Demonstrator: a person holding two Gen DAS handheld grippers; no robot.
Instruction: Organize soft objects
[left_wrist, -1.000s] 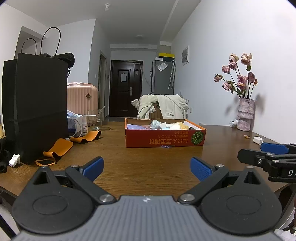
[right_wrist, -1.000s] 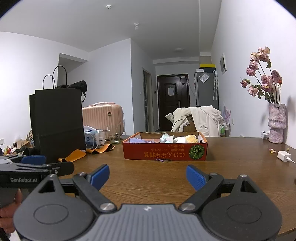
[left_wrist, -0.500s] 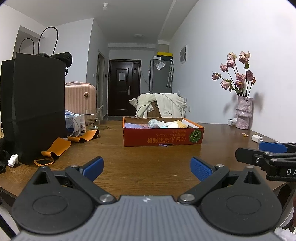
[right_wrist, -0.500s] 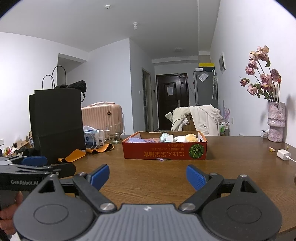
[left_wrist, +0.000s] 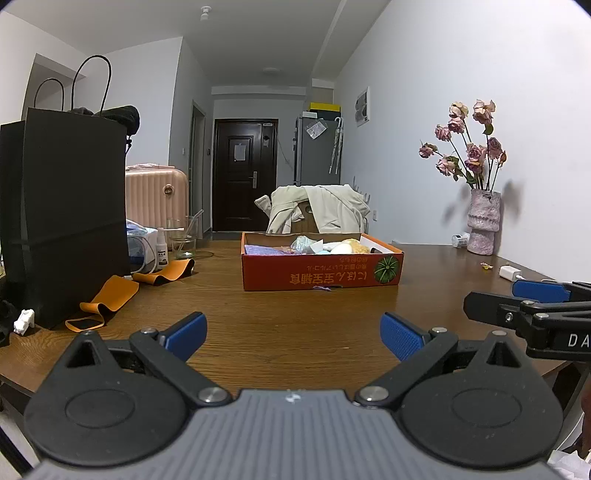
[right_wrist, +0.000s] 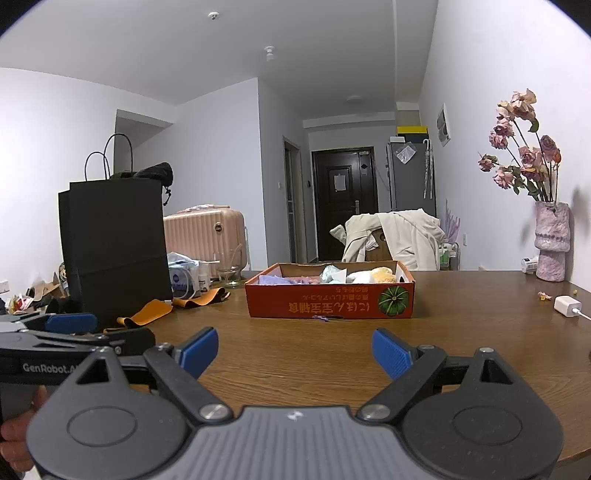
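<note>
Bare brown wooden tabletop (left_wrist: 295, 325) ahead of the fingers. Beyond, shallow red cardboard box (left_wrist: 321, 275); left, tall black paper bag (left_wrist: 70, 214).

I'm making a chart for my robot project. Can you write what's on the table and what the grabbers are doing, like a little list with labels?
table: brown wood
box: red cardboard box, open, mid-table
inside box: soft things in purple, pale blue, white and yellow
left of box: black paper bag, orange strap, glass cup
right side: vase of pink flowers, white charger
left gripper: fingers open, holding nothing
right gripper: fingers open, holding nothing
</note>
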